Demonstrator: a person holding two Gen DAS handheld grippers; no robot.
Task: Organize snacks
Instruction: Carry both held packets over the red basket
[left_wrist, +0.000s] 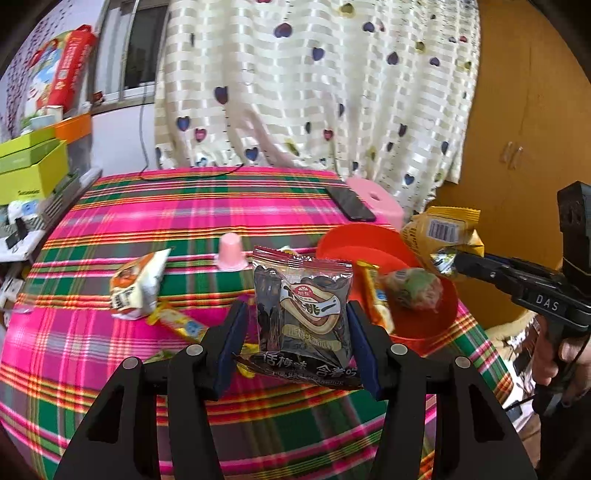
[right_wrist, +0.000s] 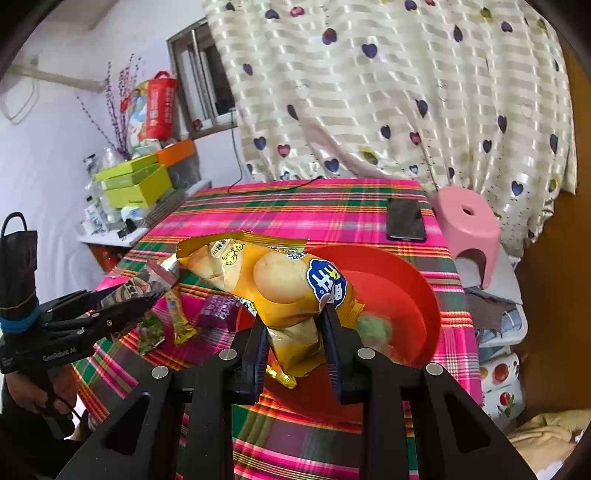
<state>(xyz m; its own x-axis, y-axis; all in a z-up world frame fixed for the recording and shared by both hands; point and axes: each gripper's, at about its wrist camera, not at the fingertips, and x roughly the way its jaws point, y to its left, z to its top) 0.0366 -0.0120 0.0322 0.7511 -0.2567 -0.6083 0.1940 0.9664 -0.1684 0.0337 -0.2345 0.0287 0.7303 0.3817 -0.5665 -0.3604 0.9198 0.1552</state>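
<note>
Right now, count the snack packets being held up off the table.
2. A dark snack packet is gripped in the left claw. A yellow snack packet is gripped in the right claw. Neither claw seems to hide another one.
</note>
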